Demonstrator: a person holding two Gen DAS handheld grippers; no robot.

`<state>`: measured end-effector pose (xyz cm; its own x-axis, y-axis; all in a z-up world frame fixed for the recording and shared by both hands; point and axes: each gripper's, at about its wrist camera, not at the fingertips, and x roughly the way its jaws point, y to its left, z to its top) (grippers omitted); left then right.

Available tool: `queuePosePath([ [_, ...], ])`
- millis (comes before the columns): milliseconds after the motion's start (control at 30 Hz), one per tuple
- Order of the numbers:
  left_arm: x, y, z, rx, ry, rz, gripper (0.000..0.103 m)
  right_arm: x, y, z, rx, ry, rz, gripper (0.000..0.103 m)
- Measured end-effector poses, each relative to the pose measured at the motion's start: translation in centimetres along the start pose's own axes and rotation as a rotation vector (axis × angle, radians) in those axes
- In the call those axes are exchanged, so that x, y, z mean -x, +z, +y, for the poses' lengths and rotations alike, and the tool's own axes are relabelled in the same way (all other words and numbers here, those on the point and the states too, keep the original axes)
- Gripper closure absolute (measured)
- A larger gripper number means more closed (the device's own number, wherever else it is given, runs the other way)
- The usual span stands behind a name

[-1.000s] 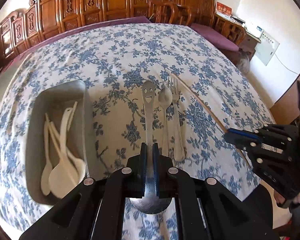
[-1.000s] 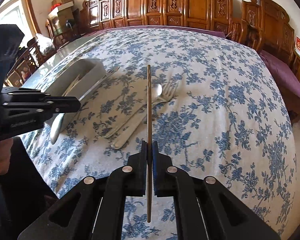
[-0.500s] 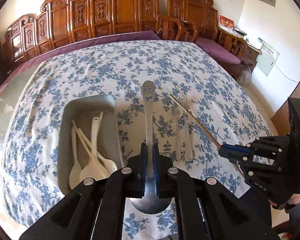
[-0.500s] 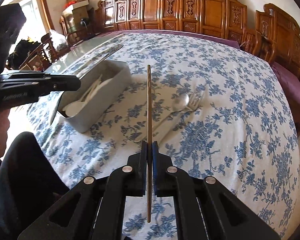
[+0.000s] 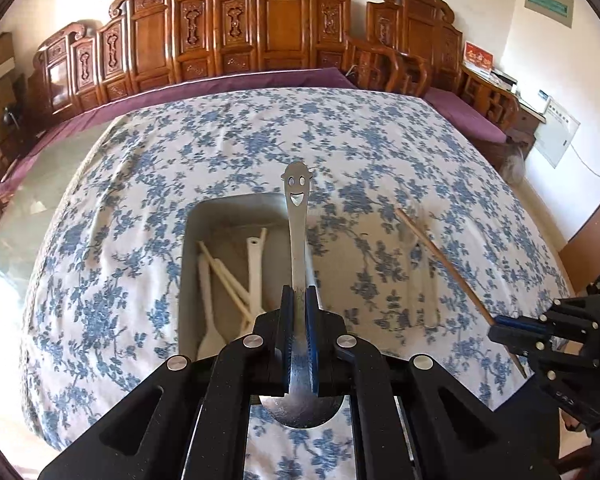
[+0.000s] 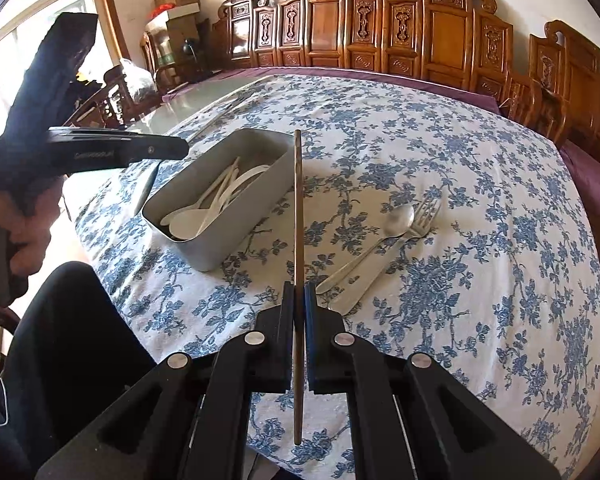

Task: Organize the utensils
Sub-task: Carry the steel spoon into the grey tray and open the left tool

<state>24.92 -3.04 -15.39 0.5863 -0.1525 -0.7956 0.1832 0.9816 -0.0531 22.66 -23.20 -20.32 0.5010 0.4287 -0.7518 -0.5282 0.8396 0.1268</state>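
- My left tongs (image 5: 299, 300) are clamped on a steel spoon (image 5: 297, 236), its smiley-face handle end pointing up the middle of the left wrist view and its bowl tucked back at the bottom of the frame.
- That spoon hangs over the grey bin (image 5: 236, 208) at centre frame, which already holds white plastic spoons (image 5: 255, 264).
- My right tongs (image 6: 299, 300) are pinched on a single wooden chopstick (image 6: 298, 216), which runs straight up the centre of the right wrist view.
- In the right wrist view the bin sits left of centre; a metal spoon (image 6: 384, 236) and a fork (image 6: 412, 232) lie side by side on the cloth, right of centre, apart from the bin.
- The table wears a white tablecloth with blue flowers (image 6: 500, 240), rumpled in places; a bare glossy strip of tabletop (image 5: 24, 216) shows at the left edge of the left wrist view.
- Carved wooden chair backs (image 5: 268, 28) line the far side across the top of both frames, with a purple cushion (image 5: 464, 112) at upper right.
- Cardboard boxes (image 6: 178, 4) and a bright window (image 6: 40, 24) fill the upper left of the right wrist view.
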Motion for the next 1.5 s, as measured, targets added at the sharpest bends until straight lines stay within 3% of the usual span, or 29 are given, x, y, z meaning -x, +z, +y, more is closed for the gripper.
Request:
queuePosePath([
  [367,-5.0,-0.8,3.8,0.063,0.032,0.08,0.098,-1.2,-0.1,0.1,-0.005,-0.013,0.019,0.097],
  [867,-9.3,-1.9,4.6,0.067,0.038,0.154,0.098,-2.6,0.7,-0.3,-0.042,-0.029,0.029,0.097],
  [1133,-8.8,-1.9,4.8,0.063,0.034,0.155,0.097,-2.5,1.5,0.6,-0.039,-0.029,0.023,0.097],
  [1500,-3.9,-1.9,6.6,0.063,0.04,0.069,0.097,-3.1,3.7,3.8,-0.02,-0.003,0.013,0.097],
])
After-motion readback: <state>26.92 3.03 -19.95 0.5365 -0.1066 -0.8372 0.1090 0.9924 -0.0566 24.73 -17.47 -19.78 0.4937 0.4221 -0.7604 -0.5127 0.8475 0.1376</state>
